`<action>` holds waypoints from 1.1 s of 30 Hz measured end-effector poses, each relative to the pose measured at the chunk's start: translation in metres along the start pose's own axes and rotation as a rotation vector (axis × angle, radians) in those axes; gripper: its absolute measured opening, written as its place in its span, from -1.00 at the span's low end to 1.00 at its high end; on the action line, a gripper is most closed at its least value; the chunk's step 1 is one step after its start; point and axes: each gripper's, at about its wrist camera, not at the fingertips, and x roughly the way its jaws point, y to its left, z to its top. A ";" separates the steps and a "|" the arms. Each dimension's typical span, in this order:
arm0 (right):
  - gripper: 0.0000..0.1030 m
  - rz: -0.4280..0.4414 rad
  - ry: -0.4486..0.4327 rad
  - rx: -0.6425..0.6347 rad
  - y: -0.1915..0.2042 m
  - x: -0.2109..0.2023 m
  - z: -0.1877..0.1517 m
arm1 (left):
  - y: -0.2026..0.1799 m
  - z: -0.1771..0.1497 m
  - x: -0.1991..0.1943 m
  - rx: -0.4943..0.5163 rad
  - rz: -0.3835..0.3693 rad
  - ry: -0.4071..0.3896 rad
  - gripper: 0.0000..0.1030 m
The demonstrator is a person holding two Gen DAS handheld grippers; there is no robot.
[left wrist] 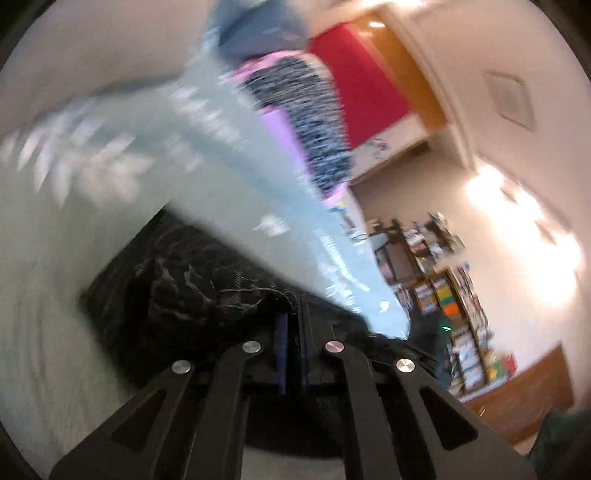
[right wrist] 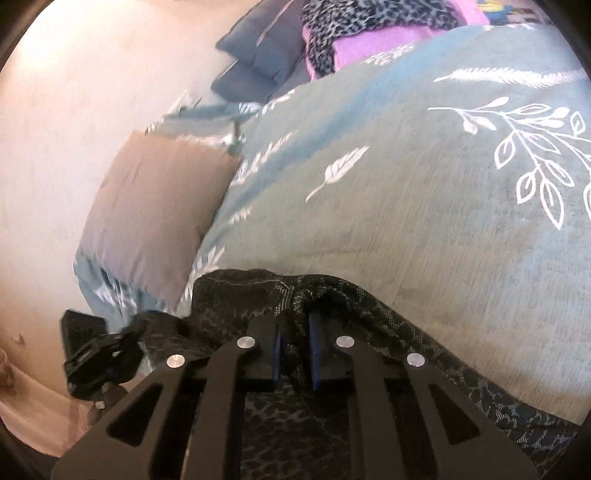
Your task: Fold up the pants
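The pants (left wrist: pixel 177 280) are black with a faint grey pattern. In the left wrist view, which is blurred by motion, my left gripper (left wrist: pixel 293 332) is shut on an edge of the fabric, which bunches over the fingertips. In the right wrist view my right gripper (right wrist: pixel 295 328) is shut on another edge of the pants (right wrist: pixel 424 350), with cloth pinched between the blue pads (right wrist: pixel 316 343). The pants drape over the teal bedspread (right wrist: pixel 406 206) with its white leaf print. My left gripper also shows at the lower left of the right wrist view (right wrist: pixel 99 354).
A brown pillow (right wrist: pixel 155 214) lies at the bed's left edge by the wall. Blue pillows (right wrist: pixel 266 55) and a pink and leopard-print blanket (right wrist: pixel 369 33) lie at the bed's head. A bookshelf (left wrist: pixel 443 295) stands across the room.
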 end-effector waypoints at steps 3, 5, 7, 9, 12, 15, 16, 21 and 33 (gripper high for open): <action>-0.76 -0.044 0.001 0.012 -0.008 0.006 0.003 | -0.023 0.010 -0.004 0.139 -0.042 -0.036 -0.93; -0.67 -0.100 0.014 -0.004 -0.009 0.014 0.001 | -0.025 0.009 -0.002 0.244 -0.033 -0.022 -0.93; -0.45 -0.129 0.029 -0.017 -0.009 0.018 -0.002 | -0.014 0.004 0.006 0.265 -0.008 0.030 -0.93; 0.05 -0.167 0.022 -0.047 -0.006 0.015 -0.007 | 0.016 -0.009 0.012 0.227 0.047 0.111 -0.93; 0.31 -0.263 -0.001 -0.140 0.002 0.000 -0.019 | 0.056 -0.034 0.010 0.141 0.135 0.185 -0.92; 0.42 -0.338 -0.034 -0.153 0.002 -0.015 -0.029 | 0.074 -0.051 -0.002 0.091 0.148 0.201 -0.92; 0.42 -0.362 -0.054 -0.144 0.001 -0.022 -0.032 | 0.076 -0.054 -0.005 0.091 0.149 0.201 -0.91; 0.42 -0.349 -0.088 -0.225 0.029 -0.043 -0.062 | 0.066 -0.049 -0.010 0.113 0.193 0.195 -0.89; 0.42 -0.374 0.063 -0.234 0.030 0.003 -0.111 | 0.025 -0.025 -0.022 0.113 0.402 0.052 -0.12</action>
